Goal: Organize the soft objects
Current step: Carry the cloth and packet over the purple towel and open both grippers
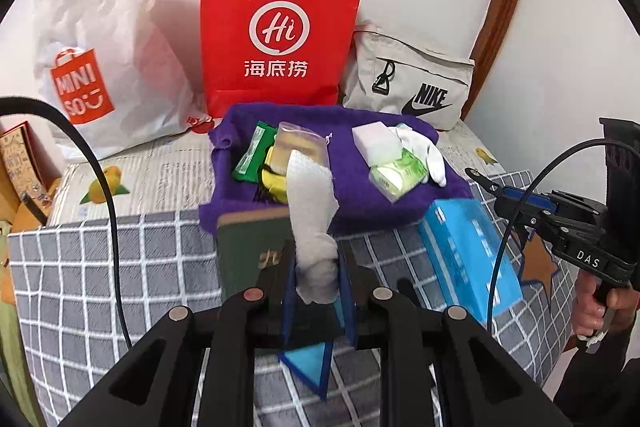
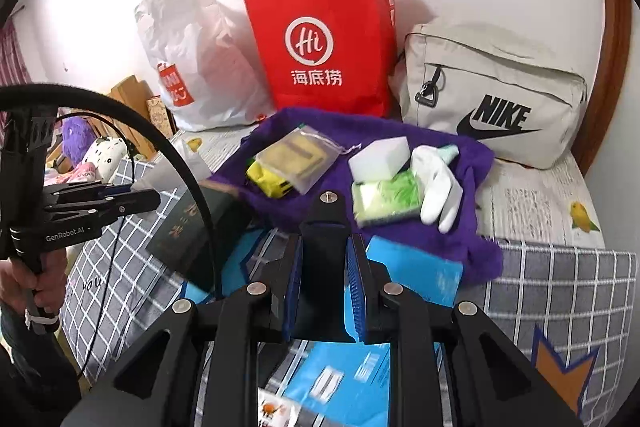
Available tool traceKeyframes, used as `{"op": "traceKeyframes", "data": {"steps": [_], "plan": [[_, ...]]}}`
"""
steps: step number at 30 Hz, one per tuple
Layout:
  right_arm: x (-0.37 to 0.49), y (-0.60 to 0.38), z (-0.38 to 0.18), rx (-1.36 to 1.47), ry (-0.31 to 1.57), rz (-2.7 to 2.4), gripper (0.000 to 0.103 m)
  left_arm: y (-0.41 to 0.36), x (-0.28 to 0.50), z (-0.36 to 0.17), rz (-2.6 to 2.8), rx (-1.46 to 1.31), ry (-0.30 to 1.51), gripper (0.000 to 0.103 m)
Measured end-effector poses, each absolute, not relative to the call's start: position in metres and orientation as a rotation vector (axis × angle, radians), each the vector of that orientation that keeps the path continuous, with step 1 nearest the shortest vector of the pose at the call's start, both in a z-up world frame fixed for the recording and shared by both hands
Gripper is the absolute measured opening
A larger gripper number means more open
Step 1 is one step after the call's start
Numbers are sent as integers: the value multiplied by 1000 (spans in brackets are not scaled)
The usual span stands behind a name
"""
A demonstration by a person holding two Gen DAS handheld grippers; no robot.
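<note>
My left gripper is shut on a white crumpled cloth and holds it up over the front edge of a purple towel. On the towel lie a clear pouch, a yellow item, a white sponge block, a green tissue pack and a white glove. My right gripper hangs over a blue tissue pack; its jaws stand a little apart with nothing between them. The left gripper also shows in the right wrist view.
A red paper bag, a white Miniso plastic bag and a grey Nike bag stand against the wall behind the towel. A dark green booklet lies at the towel's front left on a grey checked cover.
</note>
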State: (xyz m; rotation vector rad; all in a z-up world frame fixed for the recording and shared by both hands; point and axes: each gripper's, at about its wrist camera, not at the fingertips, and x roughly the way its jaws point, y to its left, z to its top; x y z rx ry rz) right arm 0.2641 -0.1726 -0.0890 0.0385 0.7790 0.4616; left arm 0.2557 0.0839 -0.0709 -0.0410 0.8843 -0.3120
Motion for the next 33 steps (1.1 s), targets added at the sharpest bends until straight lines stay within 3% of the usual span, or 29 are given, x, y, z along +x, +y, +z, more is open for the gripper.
{"op": "traceKeyframes", "data": {"steps": [14, 33], "plan": [[354, -149, -93, -10, 840, 545, 23, 78, 328, -81, -268, -43, 903, 19], [430, -90, -169, -233, 1116, 540, 23, 92, 358, -104, -265, -63, 933, 19]]}}
